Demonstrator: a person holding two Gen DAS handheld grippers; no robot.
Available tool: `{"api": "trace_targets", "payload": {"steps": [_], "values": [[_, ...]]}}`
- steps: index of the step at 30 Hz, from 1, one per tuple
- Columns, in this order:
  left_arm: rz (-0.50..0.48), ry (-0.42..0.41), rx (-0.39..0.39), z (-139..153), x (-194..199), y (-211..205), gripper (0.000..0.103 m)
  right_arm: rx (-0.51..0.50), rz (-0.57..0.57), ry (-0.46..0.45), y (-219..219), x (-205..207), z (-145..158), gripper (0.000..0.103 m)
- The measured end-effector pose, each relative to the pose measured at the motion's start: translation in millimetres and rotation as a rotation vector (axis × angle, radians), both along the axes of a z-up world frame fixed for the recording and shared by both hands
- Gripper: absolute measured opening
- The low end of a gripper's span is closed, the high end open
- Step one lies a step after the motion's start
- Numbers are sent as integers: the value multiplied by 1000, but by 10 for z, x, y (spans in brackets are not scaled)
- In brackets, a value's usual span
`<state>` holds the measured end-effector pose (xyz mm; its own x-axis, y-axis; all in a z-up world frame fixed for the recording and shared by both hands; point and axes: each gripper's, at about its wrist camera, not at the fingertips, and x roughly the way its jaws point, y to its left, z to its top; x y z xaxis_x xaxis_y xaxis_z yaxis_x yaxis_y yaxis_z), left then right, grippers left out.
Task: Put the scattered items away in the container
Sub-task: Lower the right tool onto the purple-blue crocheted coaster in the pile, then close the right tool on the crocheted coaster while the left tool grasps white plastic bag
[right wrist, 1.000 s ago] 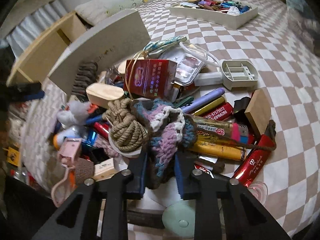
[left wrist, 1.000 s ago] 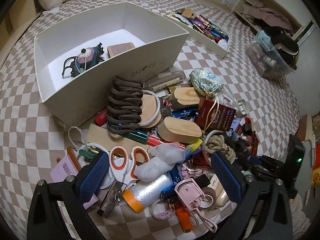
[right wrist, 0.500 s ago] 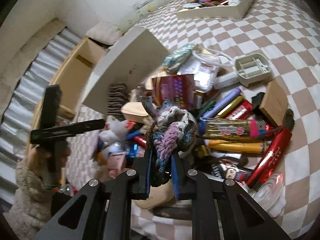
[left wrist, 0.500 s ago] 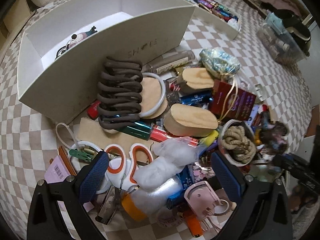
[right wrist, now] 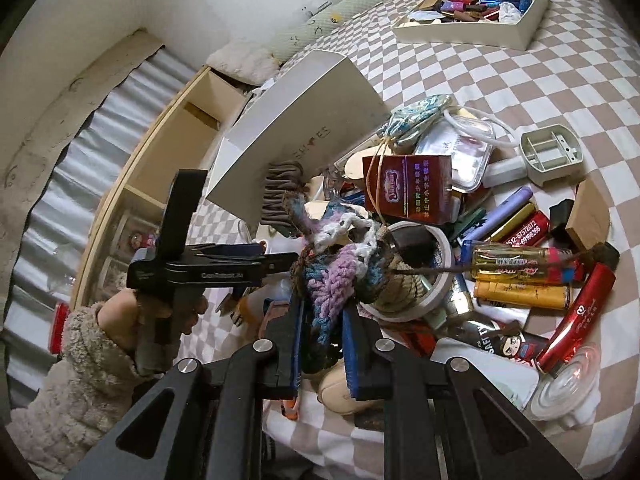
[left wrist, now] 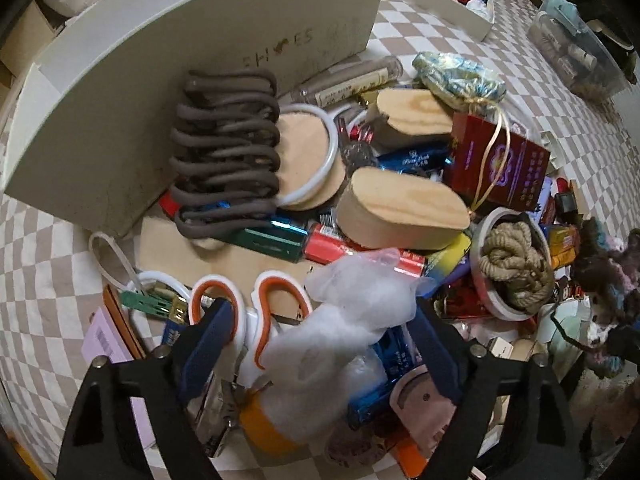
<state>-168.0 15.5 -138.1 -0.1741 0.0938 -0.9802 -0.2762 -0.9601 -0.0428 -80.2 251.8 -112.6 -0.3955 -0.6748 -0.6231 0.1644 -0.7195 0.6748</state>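
Note:
Scattered items lie heaped on the checkered cloth in front of the white box (left wrist: 200,60) (right wrist: 296,128). My left gripper (left wrist: 320,308) points down into the heap. Its jaws are closing around a white fluffy wad in clear plastic (left wrist: 352,312), and the pads stand apart from it. The orange-handled scissors (left wrist: 256,300) lie by its left finger. My right gripper (right wrist: 324,344) is shut on a blue, purple and white crocheted piece (right wrist: 336,276) (left wrist: 604,276), held above the pile. A brown cord trails from it to the right.
Oval wooden blocks (left wrist: 400,216), a brown coiled clip (left wrist: 228,152), a red carton (right wrist: 408,188), rope inside a tape ring (left wrist: 512,264) and lighters (right wrist: 520,292) crowd the pile. A second filled tray (right wrist: 476,4) sits far back. A wooden shelf (right wrist: 180,128) runs behind the box.
My left gripper has sunk closer to the pile over the white wad and its jaws have narrowed. My right gripper has lifted the crocheted piece off the pile and tilted upward.

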Motion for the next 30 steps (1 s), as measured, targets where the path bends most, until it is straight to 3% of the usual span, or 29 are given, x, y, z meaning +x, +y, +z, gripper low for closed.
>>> {"api": "trace_targets", "payload": {"steps": [2, 6, 12, 15, 16, 30], "values": [[-1, 14, -13, 0, 7, -7, 77, 2, -4, -6, 5, 3, -25, 18], [7, 24, 21, 38, 0, -53, 70, 1, -20, -22, 43, 0, -68, 18], [-3, 58, 55, 148, 30, -95, 52, 13, -57, -26, 147, -8, -57, 18], [9, 66, 98, 221, 23, -168, 35, 9, -90, -17, 245, -25, 2, 18], [8, 61, 118, 242, 30, -181, 24, 8, -100, -13, 273, -31, 29, 18], [-24, 76, 132, 303, 107, -107, 13, -2, -178, 197, 500, -168, 944, 18]]}}
